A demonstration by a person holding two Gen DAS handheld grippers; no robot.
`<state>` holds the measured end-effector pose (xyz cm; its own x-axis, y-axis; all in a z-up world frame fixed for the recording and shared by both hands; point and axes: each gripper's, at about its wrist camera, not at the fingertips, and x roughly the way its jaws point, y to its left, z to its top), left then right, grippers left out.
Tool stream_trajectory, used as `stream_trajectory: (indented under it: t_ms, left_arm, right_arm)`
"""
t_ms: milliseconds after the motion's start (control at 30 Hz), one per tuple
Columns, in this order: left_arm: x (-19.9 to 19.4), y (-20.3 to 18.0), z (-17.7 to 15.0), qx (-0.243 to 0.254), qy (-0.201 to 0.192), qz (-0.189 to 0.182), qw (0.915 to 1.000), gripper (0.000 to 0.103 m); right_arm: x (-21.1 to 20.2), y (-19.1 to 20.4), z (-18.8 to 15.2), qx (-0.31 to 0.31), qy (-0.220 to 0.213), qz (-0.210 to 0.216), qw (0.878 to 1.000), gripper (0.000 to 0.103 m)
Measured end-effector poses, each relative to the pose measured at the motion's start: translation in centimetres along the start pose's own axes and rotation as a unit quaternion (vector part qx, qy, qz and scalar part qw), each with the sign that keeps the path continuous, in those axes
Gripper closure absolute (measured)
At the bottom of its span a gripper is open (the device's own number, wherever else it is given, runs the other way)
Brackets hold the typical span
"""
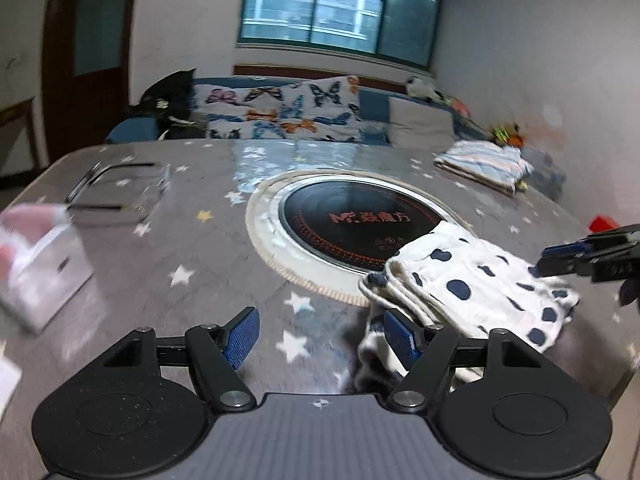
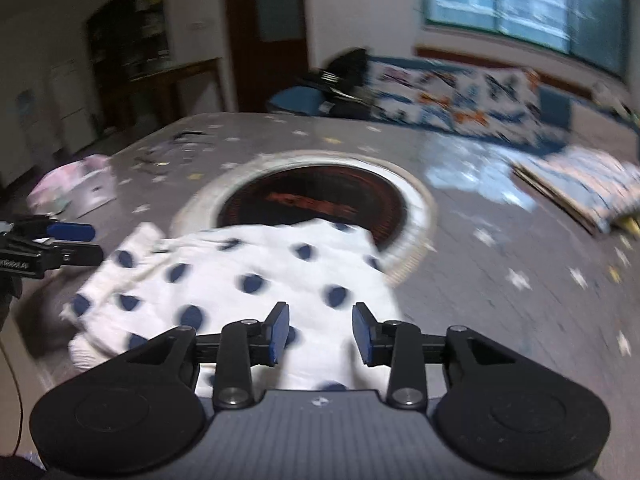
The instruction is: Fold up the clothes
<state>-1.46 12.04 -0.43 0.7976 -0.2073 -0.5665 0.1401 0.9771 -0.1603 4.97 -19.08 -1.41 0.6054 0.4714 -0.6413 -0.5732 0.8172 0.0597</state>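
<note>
Left wrist view: my left gripper (image 1: 318, 338) is hanging wide open, holding nothing; the polka-dot garment (image 1: 472, 280) is lying bunched at near right, overlapping the induction cooktop (image 1: 360, 220).
Right wrist view: my right gripper (image 2: 320, 334) is hovering part-open and empty over the garment.
Handling: looking soft, light, floppy; I'd pinch a hem edge.

Soft spotted cloth garment (image 2: 256, 280), glossy black glass cooktop (image 1: 352, 224), matt star-print tablecloth (image 1: 192, 248).

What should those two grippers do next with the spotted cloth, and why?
Probably ease the right gripper down and close it on the spotted cloth: both grippers are open, holding nothing, and the cloth lies bunched right under its fingers.
</note>
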Motion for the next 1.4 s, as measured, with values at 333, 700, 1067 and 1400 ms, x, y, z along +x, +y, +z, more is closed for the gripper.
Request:
stream_trajectory:
  t_ms: [333,700,1067,1400]
  left_arm:
    - [-0.4,-2.2,-1.1,-0.037,0.018,-0.046,0.9981,0.036]
    - [-0.5,-0.9,-0.9,-0.076,0.023,-0.033,0.9963,0.038]
    - [-1.9,-0.3,-2.8,-0.127,0.033,-0.047,0.9903,0.038]
    - [-2.1,-0.4,-2.6,-0.145,0.027,-0.058,0.9874,0.034]
  right_arm:
    - [0.2,8.2,0.6,-0.174,0.005,0.138,0.975,0.061]
    - [1.1,14.4,-1.4,-0.342,0.012,0.17,0.924,0.053]
    - [2.0,13.6,-0.7,-0.306,0.018,0.158,0.939,0.064]
    - [0.6,12.5,-0.8,-0.293,-0.004,0.162,0.942,0.091]
